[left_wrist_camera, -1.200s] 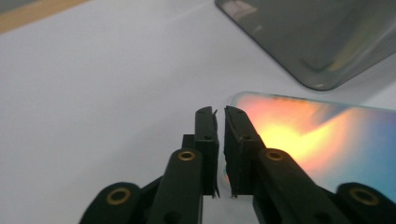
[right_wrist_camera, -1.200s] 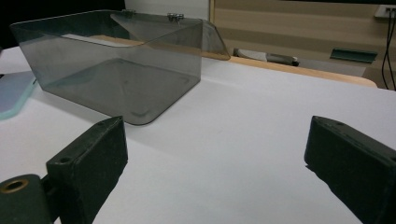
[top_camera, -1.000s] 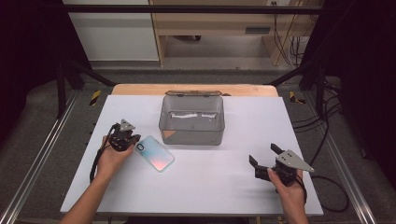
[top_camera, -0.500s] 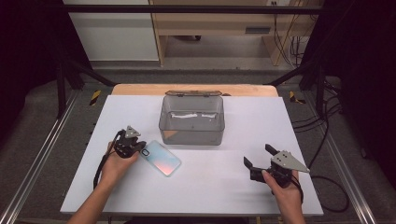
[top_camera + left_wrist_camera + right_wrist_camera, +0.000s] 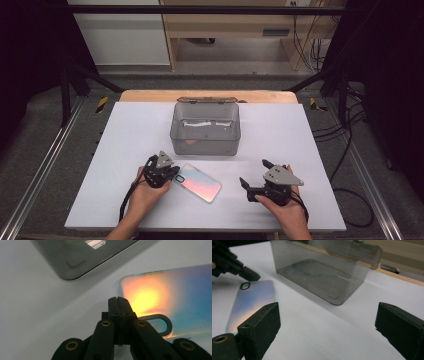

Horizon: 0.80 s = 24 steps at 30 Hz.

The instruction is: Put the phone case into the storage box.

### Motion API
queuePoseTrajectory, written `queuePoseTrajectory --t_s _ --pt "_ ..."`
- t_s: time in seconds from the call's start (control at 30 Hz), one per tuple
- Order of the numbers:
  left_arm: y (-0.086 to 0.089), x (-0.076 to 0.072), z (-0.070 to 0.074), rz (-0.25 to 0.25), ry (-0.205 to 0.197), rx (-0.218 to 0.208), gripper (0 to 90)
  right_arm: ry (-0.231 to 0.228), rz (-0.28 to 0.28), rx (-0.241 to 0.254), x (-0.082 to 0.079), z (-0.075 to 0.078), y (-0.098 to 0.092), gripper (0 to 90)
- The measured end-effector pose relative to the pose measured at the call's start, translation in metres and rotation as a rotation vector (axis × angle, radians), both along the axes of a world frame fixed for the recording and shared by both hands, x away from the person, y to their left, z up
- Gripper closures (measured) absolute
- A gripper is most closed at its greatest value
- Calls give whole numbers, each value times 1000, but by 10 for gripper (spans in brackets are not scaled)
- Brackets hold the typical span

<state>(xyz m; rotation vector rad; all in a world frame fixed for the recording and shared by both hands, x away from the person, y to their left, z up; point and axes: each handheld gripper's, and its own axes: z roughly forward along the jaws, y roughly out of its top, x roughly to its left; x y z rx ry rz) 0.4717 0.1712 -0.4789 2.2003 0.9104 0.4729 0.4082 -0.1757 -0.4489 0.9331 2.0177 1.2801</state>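
Left gripper [image 5: 172,175] jaws together, tips touching phone case [image 5: 199,182] camera-cutout end. Right gripper [image 5: 253,180] jaws apart, empty, phone case just beside.

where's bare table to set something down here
Bare: the table left of the clear box, and the stretch right of it. Crowded: the front middle, where the phone case lies between the shut left gripper and open right gripper.

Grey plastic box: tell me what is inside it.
Through the see-through walls of the grey plastic box, its floor looks bare apart from light reflections. The lid hangs open behind it. A faint reddish patch shows low at the front wall; I cannot tell whether that is an object.
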Motion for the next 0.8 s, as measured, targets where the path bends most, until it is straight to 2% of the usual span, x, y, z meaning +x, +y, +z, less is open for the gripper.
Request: queuePoseTrajectory --t_s 0.13,0.2,0.27,0.3,0.37,0.4,0.43,0.47,0.5,0.53,0.57,0.6,0.63,0.73,0.77,0.8 --pt "-7 -1 -1 -8 2 -18 899 15 41 -37 0 -1 13 65" --pt "-7 -1 -1 -6 -6 -29 899 29 50 -37 0 -1 15 71" --pt "-3 -3 1 13 -46 -47 898 74 82 -30 0 -1 24 57" --pt "0 -5 4 24 -73 -64 898 74 82 -30 0 -1 24 57" --pt "10 -13 13 61 -133 -83 887 145 117 -30 2 -5 40 62" --pt "17 -18 17 85 -156 -91 887 145 117 -30 2 -5 40 62" --pt "31 -28 27 136 -202 -108 786 178 165 -66 3 -8 54 63" --pt "31 -28 27 136 -202 -108 719 178 165 -66 3 -8 54 63" --pt "38 -34 31 156 -235 -111 719 189 185 -85 4 -11 61 65" --pt "45 -40 35 170 -260 -126 640 206 203 -99 4 -13 68 69" --pt "52 -44 36 183 -282 -157 533 224 221 -111 5 -16 74 70" --pt "58 -47 37 200 -293 -181 327 247 234 -130 6 -21 84 71" --pt "64 -50 36 223 -299 -201 327 247 234 -130 6 -21 84 71" --pt "77 -53 33 287 -334 -274 160 278 229 -148 10 -26 93 70" --pt "80 -52 34 289 -334 -283 99 287 228 -152 11 -28 96 69" --pt "82 -52 35 292 -341 -290 77 295 227 -151 12 -29 98 70"
